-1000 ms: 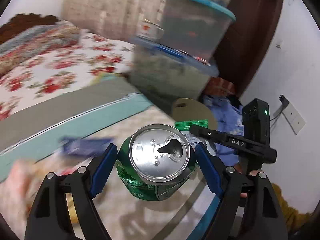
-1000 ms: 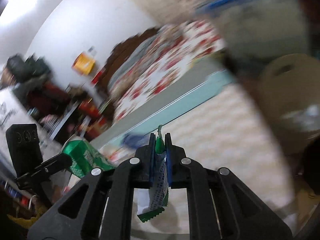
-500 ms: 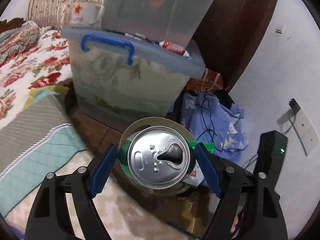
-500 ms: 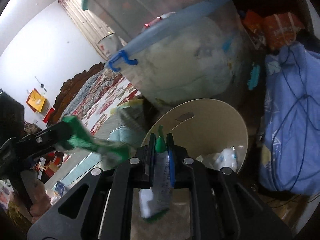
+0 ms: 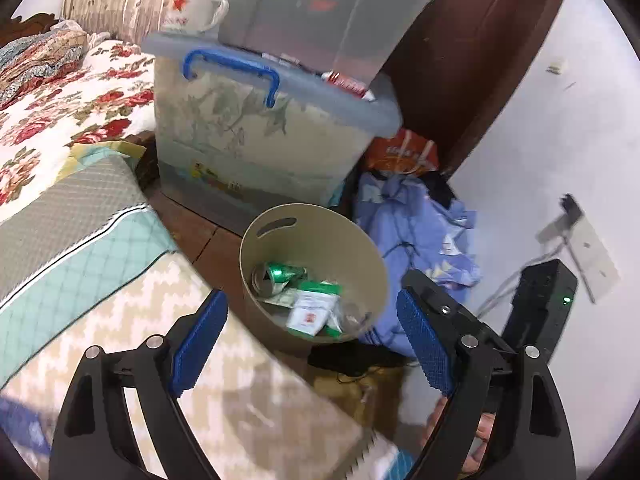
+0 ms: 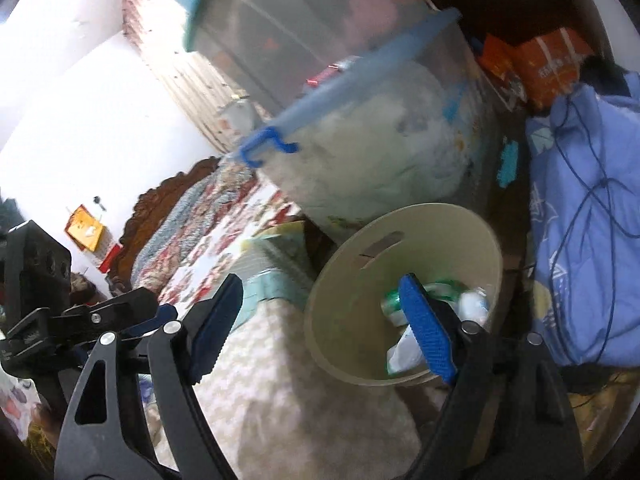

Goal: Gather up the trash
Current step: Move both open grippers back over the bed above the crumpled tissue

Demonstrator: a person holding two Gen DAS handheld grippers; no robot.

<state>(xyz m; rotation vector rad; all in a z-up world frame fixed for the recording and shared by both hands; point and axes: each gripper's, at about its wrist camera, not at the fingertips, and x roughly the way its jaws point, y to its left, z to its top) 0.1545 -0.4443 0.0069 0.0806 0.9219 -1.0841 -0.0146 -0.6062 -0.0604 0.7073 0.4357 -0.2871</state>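
Note:
A beige bin stands on the floor beside the bed. A green drink can and a green-and-white wrapper lie inside it. My left gripper hovers above the bin's near rim, its jaws opening with nothing between the blue pads. In the right wrist view my right gripper is over the same bin, jaws opening and empty. The can and the wrapper show past its right finger. The left gripper appears at the left edge.
Stacked clear storage boxes rise right behind the bin, with a mug on one lid. A floral bed lies to the left, a blue cloth heap and an orange packet to the right. A patterned rug lies below.
Both grippers swung from the rug to the bin. The can left the left gripper and the wrapper left the right one; both now lie in the bin. The right jaws went from shut to wide.

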